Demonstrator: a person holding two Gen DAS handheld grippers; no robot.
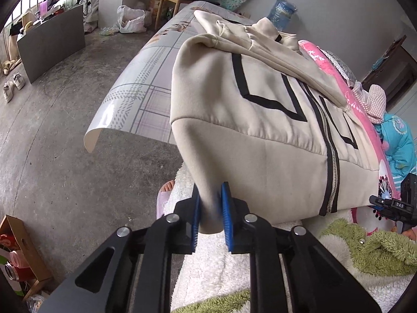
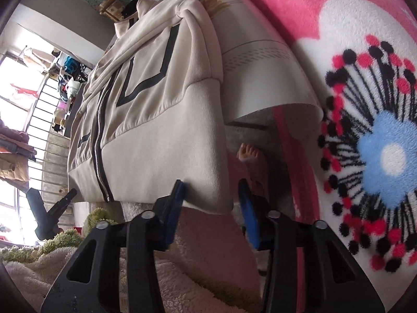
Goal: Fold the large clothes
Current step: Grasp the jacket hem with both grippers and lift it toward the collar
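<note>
A cream zip-up hoodie (image 1: pixel 247 120) with black line markings lies lengthwise on a table, both sleeves folded across its front, its hem hanging over the near edge. My left gripper (image 1: pixel 211 208) is shut on the hem's left corner, blue pads pinching the fabric. In the right wrist view the hoodie (image 2: pixel 146 109) fills the left half. My right gripper (image 2: pixel 211 203) is open, and the hem's right corner (image 2: pixel 216 195) sits between the spread pads. The right gripper also shows at the right edge of the left wrist view (image 1: pixel 391 206).
A plaid plastic table cover (image 1: pixel 135 99) curls off the table's left edge. A pink flowered blanket (image 2: pixel 365 104) lies right of the hoodie. White and green fleece (image 1: pixel 365 250) lies below the grippers. A water bottle (image 1: pixel 281 13) stands beyond. Grey floor with a cardboard box (image 1: pixel 20 247) is to the left.
</note>
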